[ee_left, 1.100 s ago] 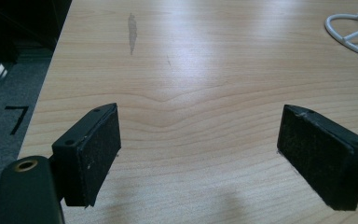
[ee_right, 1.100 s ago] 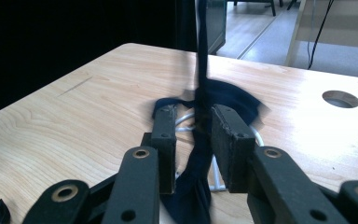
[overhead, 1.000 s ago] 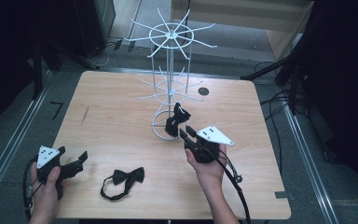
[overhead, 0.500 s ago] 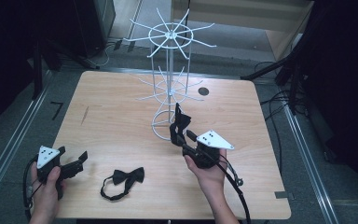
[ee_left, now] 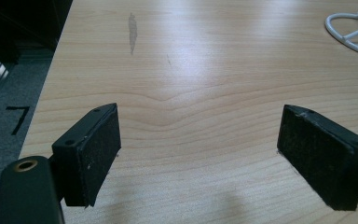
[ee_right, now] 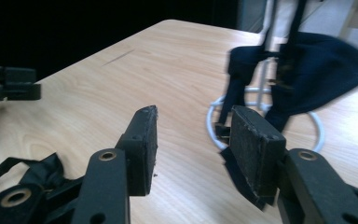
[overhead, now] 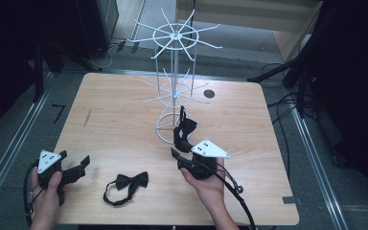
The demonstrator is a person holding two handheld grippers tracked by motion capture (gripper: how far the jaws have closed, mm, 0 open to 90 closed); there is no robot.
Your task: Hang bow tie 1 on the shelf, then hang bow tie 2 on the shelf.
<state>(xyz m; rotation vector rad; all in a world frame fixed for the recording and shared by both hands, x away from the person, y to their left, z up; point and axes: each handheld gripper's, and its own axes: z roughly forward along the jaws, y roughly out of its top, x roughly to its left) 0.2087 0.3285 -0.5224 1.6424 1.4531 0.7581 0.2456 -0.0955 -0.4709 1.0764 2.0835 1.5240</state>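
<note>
**Bow tie on the rack, right jaws parted beside it**

Hanging from a lower arm of the white wire rack: a dark bow tie, draped down against the ring-shaped base near the centre of the wooden table. Seen in the right gripper view as a blurred dark shape over the white base ring, just beyond the jaws.

Right gripper: held in the right hand just in front of the hanging bow tie, jaws pointing toward the rack. Jaws just been opening, now partly apart with a clear gap; nothing between the pads, only bare table in the gap. Bow tie near the tips but apart from them, free of the grip.

Left gripper: held low at the near left corner of the table in the left hand. Jaws spread wide in the left gripper view, pads well apart, bare wood between, nothing gripped.

Second bow tie: flat on the table with its strap looped beside it, between the two grippers, near the front edge, touched by neither. Visible too at the lower left corner of the right gripper view.
</note>
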